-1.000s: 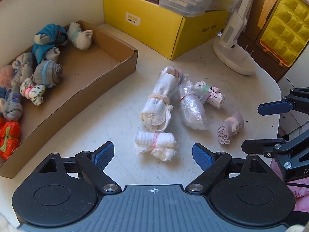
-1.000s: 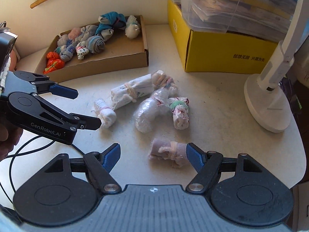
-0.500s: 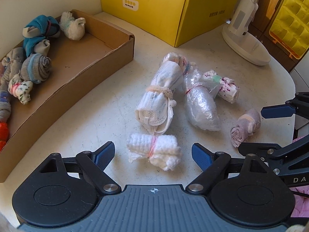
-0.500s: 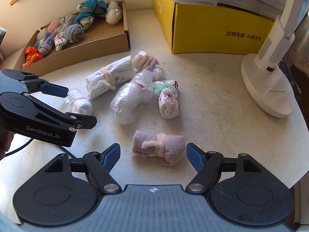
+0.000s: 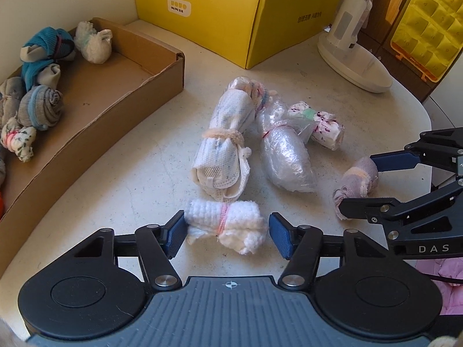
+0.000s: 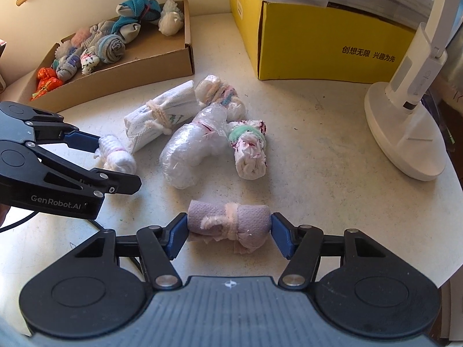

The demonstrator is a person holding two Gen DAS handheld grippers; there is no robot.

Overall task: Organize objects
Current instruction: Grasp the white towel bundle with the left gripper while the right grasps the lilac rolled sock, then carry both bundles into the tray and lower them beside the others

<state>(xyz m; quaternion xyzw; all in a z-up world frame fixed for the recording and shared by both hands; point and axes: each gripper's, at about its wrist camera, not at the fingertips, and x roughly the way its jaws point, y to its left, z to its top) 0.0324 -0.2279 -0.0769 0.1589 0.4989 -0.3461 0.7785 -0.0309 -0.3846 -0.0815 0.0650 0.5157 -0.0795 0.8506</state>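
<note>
- While both bundles rest on the table (image 5: 130, 179), the step in hand is a double pick-up, one bundle per gripper, apparently for the cardboard tray (image 5: 115, 110), where rolled socks already lie.
- The left gripper (image 5: 227, 225) has just been closing its jaws round the white fluffy bundle (image 5: 222, 222). One pad touches the bundle's end; the other seems to stand just clear of the fuzz, so it is not yet clamped.
- The right gripper (image 6: 228, 225) has also just been closing. Its jaws meet both ends of the lilac roll (image 6: 228, 219) and look clamped on it.
- The white bundle lies near the tray's long front wall. The lilac roll lies well apart from the tray, beyond the mesh roll (image 5: 225, 141) and the plastic-wrapped bundle (image 5: 285, 159).
- Each bundle lies flat with its long axis running pad to pad, across the line its gripper points along and banded at the middle, so the grip is end to end.
- Next, I judge, the left jaws must close fully. Then both bundles lift clear and travel to the tray's bare end.
- Soft cloth squeezed lengthwise may buckle or slip.
</note>
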